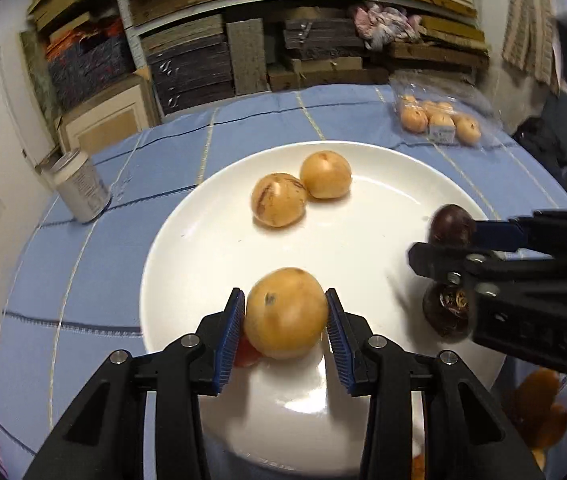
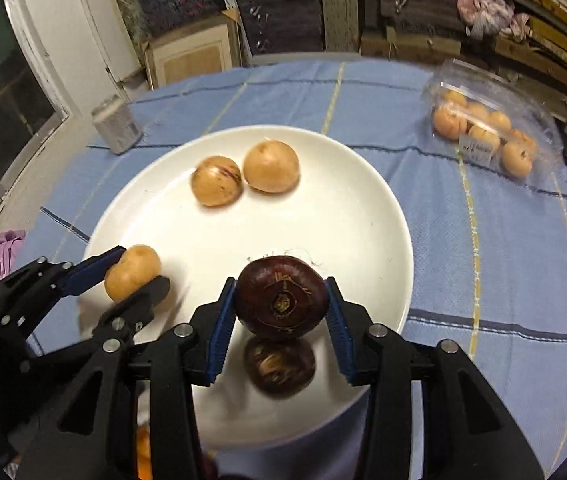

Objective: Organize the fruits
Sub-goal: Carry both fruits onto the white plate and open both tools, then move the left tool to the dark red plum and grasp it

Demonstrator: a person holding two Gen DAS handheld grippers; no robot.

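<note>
So you're roughly midway I'd say: two tan fruits (image 1: 301, 196) already sit together toward the far side of the white plate (image 1: 395, 176), and a dark fruit (image 2: 279, 366) lies near its front edge. Your left gripper (image 1: 285, 320) is pinching another tan fruit (image 1: 285, 312) and your right gripper (image 2: 281, 300) a second dark fruit (image 2: 281, 296), both over the plate. The clear pack of fruit (image 2: 487, 132) at the table's far right corner looks untouched.

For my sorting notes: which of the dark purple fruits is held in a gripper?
The upper dark fruit, clamped in the right gripper; the other dark fruit lies free on the plate below.
</note>
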